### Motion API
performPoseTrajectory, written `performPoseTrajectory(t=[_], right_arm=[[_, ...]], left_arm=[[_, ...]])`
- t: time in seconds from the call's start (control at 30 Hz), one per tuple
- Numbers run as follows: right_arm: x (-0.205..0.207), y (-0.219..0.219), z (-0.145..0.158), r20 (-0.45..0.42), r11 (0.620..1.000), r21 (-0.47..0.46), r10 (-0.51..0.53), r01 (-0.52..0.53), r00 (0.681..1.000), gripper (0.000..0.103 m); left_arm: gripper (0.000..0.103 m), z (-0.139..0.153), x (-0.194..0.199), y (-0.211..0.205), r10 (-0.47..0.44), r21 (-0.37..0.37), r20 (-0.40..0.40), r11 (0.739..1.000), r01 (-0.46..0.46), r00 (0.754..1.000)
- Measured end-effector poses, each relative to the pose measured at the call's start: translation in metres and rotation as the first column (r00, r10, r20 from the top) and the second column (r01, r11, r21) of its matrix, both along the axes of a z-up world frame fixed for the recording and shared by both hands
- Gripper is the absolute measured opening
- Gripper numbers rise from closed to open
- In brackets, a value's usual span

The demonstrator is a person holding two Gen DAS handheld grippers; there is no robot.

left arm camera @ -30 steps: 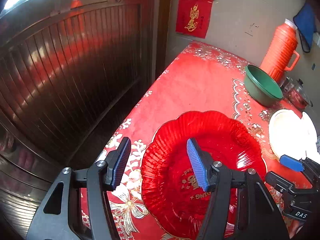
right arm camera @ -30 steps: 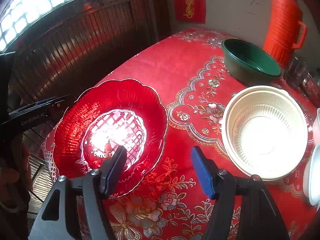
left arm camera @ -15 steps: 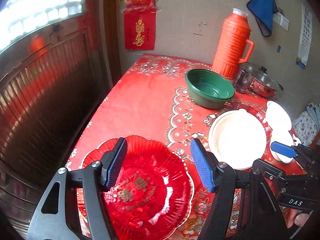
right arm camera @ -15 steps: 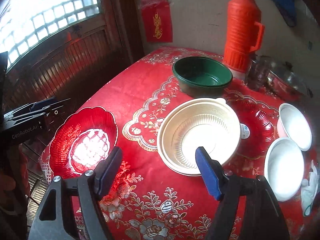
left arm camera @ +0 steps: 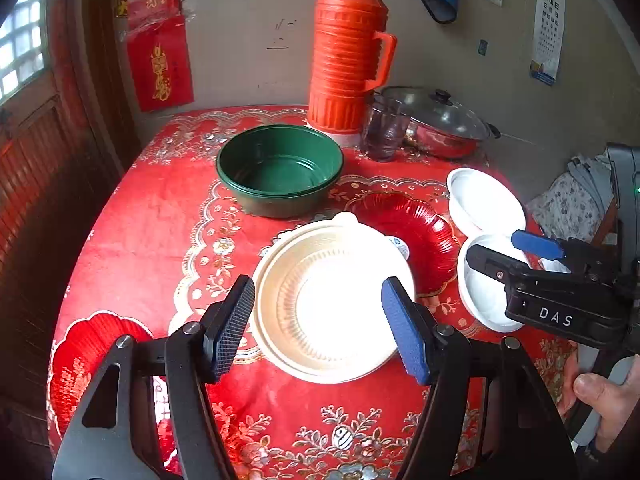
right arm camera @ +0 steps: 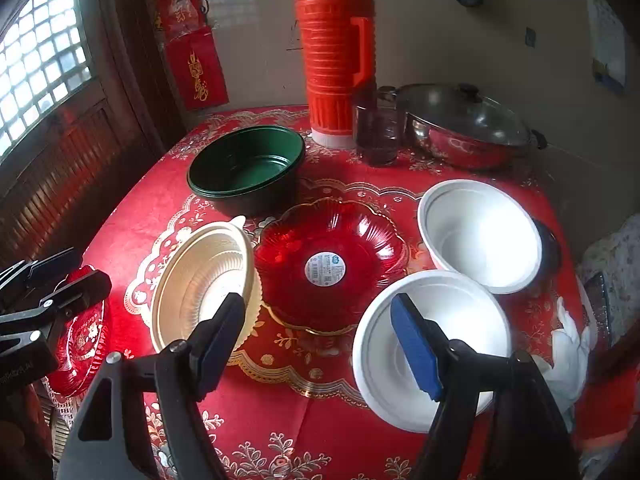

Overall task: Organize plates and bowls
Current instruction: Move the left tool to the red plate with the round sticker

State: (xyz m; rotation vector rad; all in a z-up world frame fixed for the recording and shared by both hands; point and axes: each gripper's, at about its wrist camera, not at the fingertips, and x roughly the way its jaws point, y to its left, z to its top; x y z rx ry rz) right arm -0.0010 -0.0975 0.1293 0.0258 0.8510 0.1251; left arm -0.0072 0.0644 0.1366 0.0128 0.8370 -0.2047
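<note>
On the red tablecloth (right arm camera: pixel 280 412) I count two white bowls (right arm camera: pixel 480 236), one cream bowl (left arm camera: pixel 332 304), one green bowl (left arm camera: pixel 280 168), two red plates (right arm camera: pixel 332 264). Left gripper (left arm camera: pixel 318 326) and right gripper (right arm camera: pixel 320 344) both gape wide, holding nothing.

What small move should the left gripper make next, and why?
Probably lower the left gripper onto the cream bowl's near rim: its jaws are open and empty, with the bowl framed between them, and the bowl leans on the red plate.
</note>
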Motion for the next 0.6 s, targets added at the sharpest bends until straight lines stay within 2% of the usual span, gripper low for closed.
performPoseTrajectory(t=[0.2, 0.43, 0.6], right_arm=[[0.02, -0.045, 0.001, 0.0, 0.996, 0.014, -0.083, 0.083, 0.997, 0.075], [0.032, -0.078, -0.004, -0.004, 0.988, -0.024, -0.154, 0.154, 0.988, 0.076], [0.035, -0.092, -0.009, -0.014, 0.985, 0.008, -0.17, 0.17, 0.985, 0.076]], left_arm=[[0.066, -0.008, 0.015, -0.054, -0.093, -0.078, -0.051, 0.993, 0.089, 0.994], [0.066, -0.023, 0.022, -0.107, -0.188, -0.105, -0.096, 0.978, 0.178, 0.978], [0.066, -0.042, 0.026, -0.126, -0.212, -0.116, -0.131, 0.974, 0.197, 0.968]])
